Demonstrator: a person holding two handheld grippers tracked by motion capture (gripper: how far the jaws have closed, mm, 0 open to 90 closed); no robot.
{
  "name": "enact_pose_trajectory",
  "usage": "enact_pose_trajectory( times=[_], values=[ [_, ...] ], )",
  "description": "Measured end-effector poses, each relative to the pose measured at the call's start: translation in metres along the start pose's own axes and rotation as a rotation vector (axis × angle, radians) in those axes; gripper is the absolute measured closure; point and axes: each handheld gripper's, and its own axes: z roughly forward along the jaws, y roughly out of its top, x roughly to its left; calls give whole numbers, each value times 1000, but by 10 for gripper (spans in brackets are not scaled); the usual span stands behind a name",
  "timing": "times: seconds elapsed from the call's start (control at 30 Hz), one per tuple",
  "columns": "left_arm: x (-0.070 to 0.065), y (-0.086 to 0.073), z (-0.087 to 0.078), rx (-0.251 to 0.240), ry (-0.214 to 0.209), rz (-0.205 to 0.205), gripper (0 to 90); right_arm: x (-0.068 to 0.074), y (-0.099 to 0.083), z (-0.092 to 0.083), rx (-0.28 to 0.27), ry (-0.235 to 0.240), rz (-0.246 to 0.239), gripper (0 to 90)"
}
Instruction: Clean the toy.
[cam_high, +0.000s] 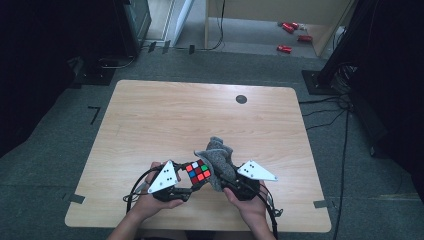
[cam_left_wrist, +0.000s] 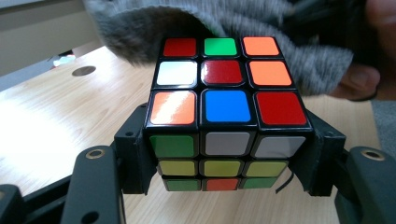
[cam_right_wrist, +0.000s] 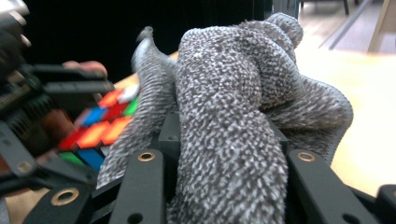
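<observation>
A scrambled colour-tile puzzle cube (cam_left_wrist: 226, 116) is clamped between the two black jaws of my left gripper (cam_left_wrist: 226, 158), held above the wooden table (cam_high: 165, 115). In the high view the cube (cam_high: 198, 171) sits just right of the left gripper (cam_high: 186, 186). My right gripper (cam_right_wrist: 224, 140) is shut on a bunched grey knitted cloth (cam_right_wrist: 233, 107). That cloth (cam_high: 217, 157) rests against the far side of the cube, as the left gripper view also shows with the cloth (cam_left_wrist: 308, 60) behind the cube. In the high view the right gripper (cam_high: 227, 186) is low at the table's near edge.
A dark round hole (cam_high: 241, 99) marks the table's far side. Red objects (cam_high: 290, 35) lie on the floor beyond, near a wooden frame. Cables trail over the near table edge and on the floor at right. Dark equipment stands at both sides.
</observation>
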Motion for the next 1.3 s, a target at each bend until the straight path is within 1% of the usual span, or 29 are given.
enact_pose_trajectory(
  times=[0.07, 0.13, 0.23, 0.27, 0.33, 0.37, 0.4, 0.43, 0.5, 0.53, 0.57, 0.63, 0.67, 0.7, 0.73, 0.77, 0.8, 0.83, 0.93, 0.97, 1.0, 1.03, 1.07, 1.1, 1.13, 1.2, 1.23, 1.27, 1.3],
  values=[
    [4, -2, -2, -4, 0, -22, 347, -4, -7, 7, 62, -16, 2, 636],
    [5, -3, -2, -8, 3, -23, 347, -7, -12, 13, 130, -46, -24, 636],
    [6, -2, -4, -28, 7, -33, 347, -9, -14, 14, 147, -55, -25, 635],
    [7, -3, -4, -17, 17, -27, 347, -10, -9, 9, 103, -61, -25, 635],
    [8, -5, -2, -2, 19, -24, 347, -10, -2, 0, 24, -44, -15, 635],
    [8, -5, -2, -2, 19, -24, 347, -10, -2, 0, 24, -44, -15, 635],
    [8, -5, -2, 1, 16, -28, 347, -8, 4, -8, -45, -7, 0, 635],
    [7, -6, 0, 3, 8, -26, 347, -6, 6, -10, -67, 23, -9, 634],
    [6, -5, 0, 1, 4, -21, 347, -5, 6, -10, -66, 30, -20, 634],
    [4, -4, 0, -4, -1, -18, 347, -3, 6, -8, -54, 35, -37, 634],
    [3, -2, -1, -11, -5, -17, 347, -2, 1, -3, -17, 39, -47, 636],
    [3, -2, -2, -8, -4, -15, 347, -3, -2, 0, -3, 39, -37, 637],
    [4, -2, -3, -6, -4, -12, 347, -8, -9, 6, 44, 48, -23, 637],
    [6, -2, -5, -25, -11, -25, 347, -10, -11, 9, 82, 33, -42, 637],
    [6, -2, -5, -25, -11, -25, 347, -10, -11, 9, 82, 33, -42, 637],
    [8, -2, -6, -43, -17, -41, 347, -11, -15, 14, 153, -14, -88, 637],
    [9, -1, -8, -56, -20, -54, 347, -11, -15, 14, 153, -14, -88, 637],
    [10, -1, -8, -61, -15, -58, 347, -11, -16, 14, 162, -30, -100, 637],
    [10, -3, -7, -28, -6, -34, 347, -13, -7, 4, 58, -13, -56, 635],
    [9, -4, -6, -14, -11, -27, 347, -13, -4, 1, 27, -8, -45, 633],
    [6, -5, -2, 5, -28, -19, 347, -13, 1, -6, -41, 13, -7, 632],
    [4, -5, 0, 9, -36, -11, 347, -12, 3, -8, -59, 27, 8, 632],
    [4, -5, 0, 9, -36, -11, 347, -12, 3, -8, -59, 27, 8, 632],
    [2, -4, 2, 11, -43, -5, 347, -12, 3, -8, -63, 43, 9, 632],
    [0, -3, 3, 8, -48, -2, 347, -10, 2, -7, -48, 52, 5, 631],
    [-2, -1, 4, 17, -36, 9, 347, -8, -3, -1, -10, 53, -3, 633],
    [-2, -1, 3, 21, -30, 15, 347, -9, -6, 1, -4, 51, 13, 634],
    [0, -2, 2, 16, -30, 7, 347, -11, -9, 3, 18, 52, 38, 634],
    [1, -2, 1, 14, -28, 2, 347, -14, -12, 7, 60, 50, 50, 633]
  ],
)
